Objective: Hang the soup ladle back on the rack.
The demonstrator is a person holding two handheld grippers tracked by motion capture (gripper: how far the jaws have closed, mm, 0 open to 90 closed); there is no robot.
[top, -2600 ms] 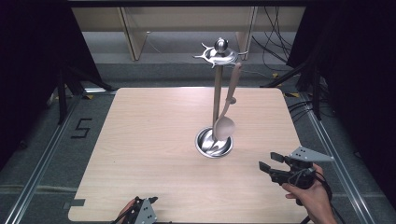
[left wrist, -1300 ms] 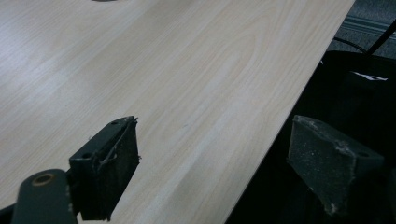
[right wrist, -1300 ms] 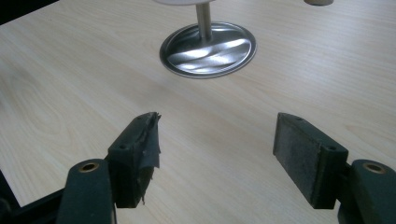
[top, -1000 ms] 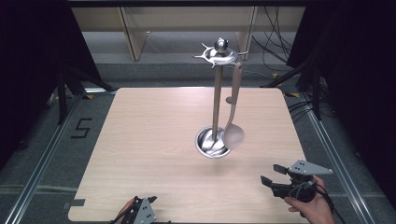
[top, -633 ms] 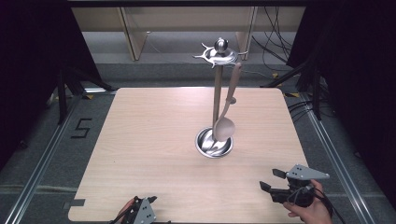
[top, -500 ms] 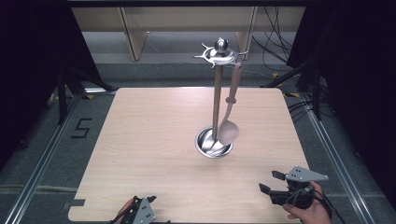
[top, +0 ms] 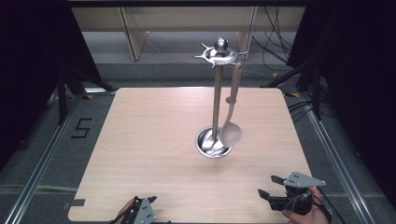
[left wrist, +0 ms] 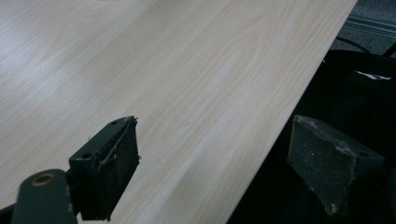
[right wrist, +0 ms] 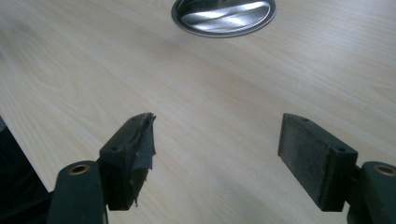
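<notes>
Hanging from a hook at the top of the metal stand [top: 216, 98], one ladle [top: 231, 122], its bowl now lying to the right of the stand's pole and just above the round base [top: 212, 144]; swinging since earlier, having been in front of the pole at the base a moment ago. Drawn back since 2.6 s ago, the right gripper [top: 270, 185], now sitting lower and well nearer the person than the stand, close to the worktop [top: 140, 140] front edge, held in a hand [top: 308, 215]. Staying put at the front edge, well left of the stand, the left gripper [top: 142, 210].

Showing in the high view: the whole stand with its knob and hooks, the ladle, both grippers. Showing in the right gripper view: just the shiny round base [right wrist: 223, 16] at the top, beyond the right gripper [right wrist: 215, 140], jaws spread wide with nothing between them. Showing in the left gripper view: bare wood and the worktop's edge [left wrist: 280, 130], the left gripper [left wrist: 212, 158] gaping wide too, one jaw over the wood and the other past the edge, holding nothing.

Counting: one stand, one ladle, two grippers, one worktop.
</notes>
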